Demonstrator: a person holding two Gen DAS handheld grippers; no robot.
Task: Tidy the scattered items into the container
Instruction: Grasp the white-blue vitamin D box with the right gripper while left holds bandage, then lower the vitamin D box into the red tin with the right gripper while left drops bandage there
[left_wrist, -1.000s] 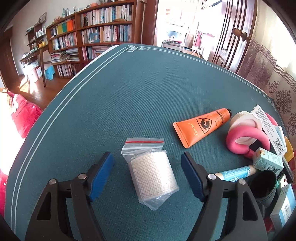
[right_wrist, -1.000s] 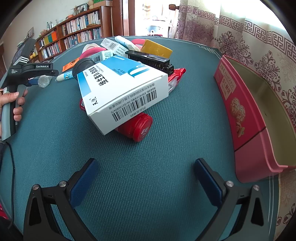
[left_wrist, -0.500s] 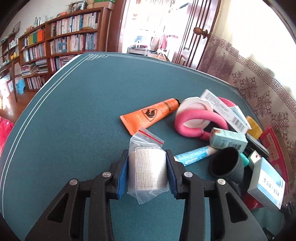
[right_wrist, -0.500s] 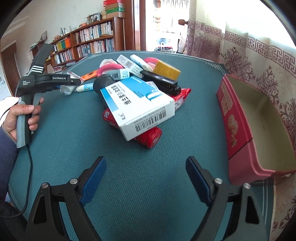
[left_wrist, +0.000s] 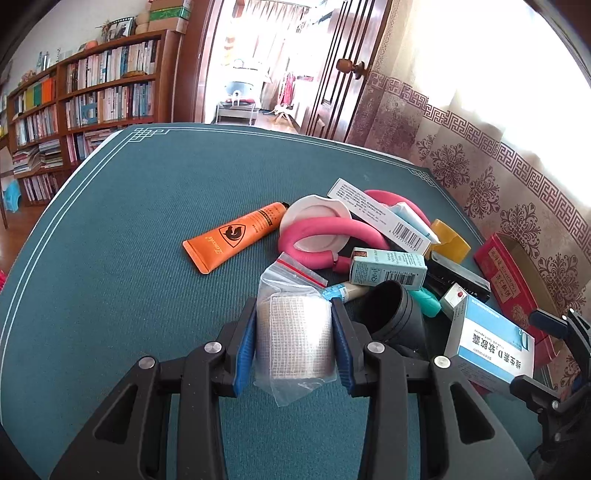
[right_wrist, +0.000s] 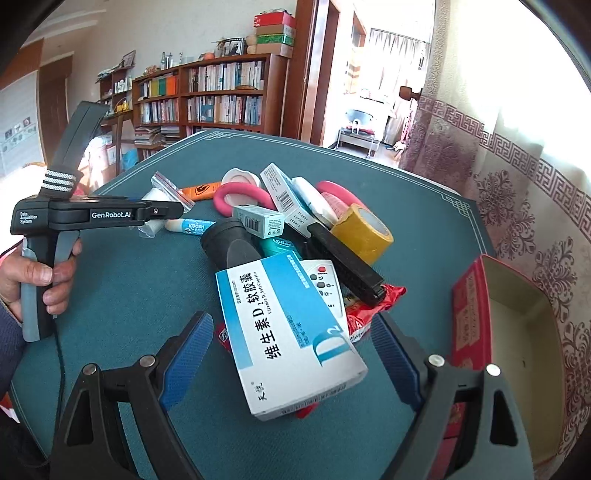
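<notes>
My left gripper (left_wrist: 294, 345) is shut on a bagged white gauze roll (left_wrist: 297, 339) and holds it above the green table (left_wrist: 129, 229); both also show in the right wrist view (right_wrist: 155, 218). My right gripper (right_wrist: 291, 358) is open, its blue pads on either side of a blue-and-white vitamin D box (right_wrist: 288, 332) that lies on top of the pile. The red container (right_wrist: 513, 332) stands open to the right.
The pile holds an orange tube (left_wrist: 236, 236), a pink ring (left_wrist: 325, 236), a yellow tape roll (right_wrist: 362, 232), a black brush (right_wrist: 347, 266), a black cup (left_wrist: 391, 314), small boxes and a red packet (right_wrist: 373, 306). Bookshelves and a doorway stand behind.
My left gripper closed on the gauze roll and lifted it towards the pile. My right gripper moved forward, so the vitamin D box now lies between its open fingers.
</notes>
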